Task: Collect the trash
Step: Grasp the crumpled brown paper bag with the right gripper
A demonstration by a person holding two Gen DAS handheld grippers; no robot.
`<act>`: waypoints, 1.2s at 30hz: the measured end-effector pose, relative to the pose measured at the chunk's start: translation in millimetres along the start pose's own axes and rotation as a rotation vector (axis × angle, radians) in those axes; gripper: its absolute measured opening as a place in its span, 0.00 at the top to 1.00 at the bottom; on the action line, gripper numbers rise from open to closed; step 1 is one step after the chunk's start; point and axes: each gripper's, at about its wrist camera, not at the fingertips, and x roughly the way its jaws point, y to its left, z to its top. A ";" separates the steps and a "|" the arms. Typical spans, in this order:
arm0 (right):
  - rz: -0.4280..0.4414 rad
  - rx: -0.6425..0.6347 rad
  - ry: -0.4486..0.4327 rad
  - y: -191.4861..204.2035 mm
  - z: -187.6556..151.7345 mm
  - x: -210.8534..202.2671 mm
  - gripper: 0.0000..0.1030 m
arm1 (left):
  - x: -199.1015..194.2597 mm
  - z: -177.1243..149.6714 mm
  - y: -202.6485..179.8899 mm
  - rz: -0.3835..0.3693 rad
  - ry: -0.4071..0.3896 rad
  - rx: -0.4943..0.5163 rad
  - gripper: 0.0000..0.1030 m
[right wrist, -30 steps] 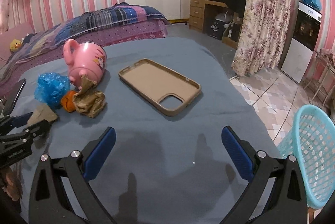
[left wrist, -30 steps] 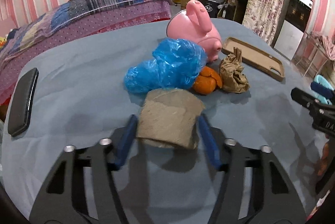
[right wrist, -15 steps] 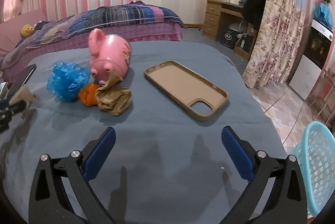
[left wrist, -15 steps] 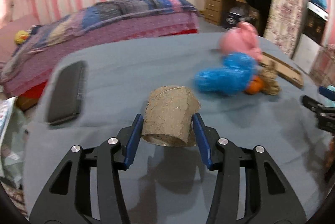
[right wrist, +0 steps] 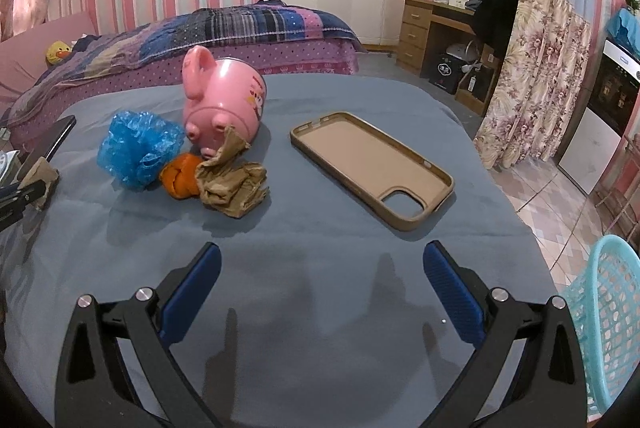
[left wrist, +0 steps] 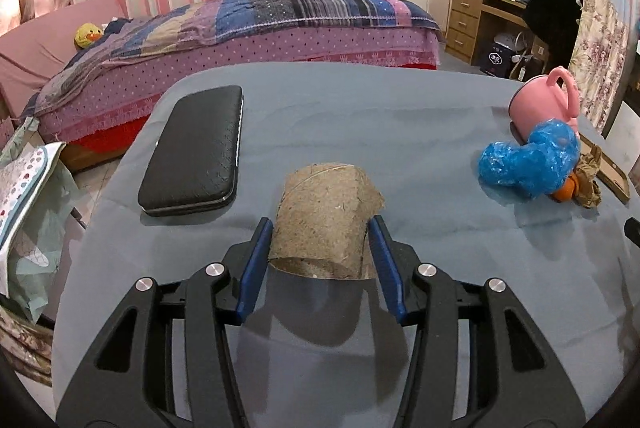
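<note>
My left gripper (left wrist: 320,224) is shut on a brown cardboard tube (left wrist: 326,212), which it holds just above the blue-grey table cloth (left wrist: 360,132); both blue pads press its sides. In the right wrist view the same tube (right wrist: 38,176) shows at the far left edge. A pile of trash lies beside a pink pig-shaped mug (right wrist: 224,100): a blue plastic bag (right wrist: 138,152), an orange peel (right wrist: 180,180) and a crumpled brown paper (right wrist: 232,188). Low over the near part of the table, my right gripper (right wrist: 322,250) stands open with nothing between its fingers.
A tan phone case (right wrist: 372,168) lies right of the pile. A black wallet-like case (left wrist: 196,152) lies at the table's left side. A turquoise mesh basket (right wrist: 608,324) stands on the floor at the right. A patterned bag (left wrist: 24,188) hangs off the left edge; a bed lies behind.
My left gripper has swung to the left with the tube, away from the trash pile and towards the black case. The right gripper has shifted only slightly and stays open.
</note>
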 end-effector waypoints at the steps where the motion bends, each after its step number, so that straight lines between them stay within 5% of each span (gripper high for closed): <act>1: 0.002 -0.001 -0.001 0.2 0.2 0.1 0.04 | 1.0 0.4 1.2 -0.004 0.002 -0.007 0.53; 8: 0.058 0.015 -0.021 6.7 9.0 4.2 0.05 | 3.2 -3.1 6.4 -0.010 -0.005 -0.016 0.53; 14: 0.095 -0.015 0.004 24.3 22.8 21.7 0.17 | 2.2 -4.4 9.1 -0.019 -0.005 -0.029 0.53; 23: 0.156 -0.039 0.086 41.2 34.6 53.7 0.46 | 0.0 -3.6 8.1 -0.020 -0.011 -0.023 0.53; 24: 0.169 -0.049 0.093 42.9 33.6 55.2 0.57 | 0.2 -3.7 7.5 -0.019 -0.011 -0.021 0.53; 36: 0.114 -0.028 -0.029 -0.2 22.3 -13.8 0.60 | -17.0 -2.8 -6.3 0.050 -0.066 0.023 0.53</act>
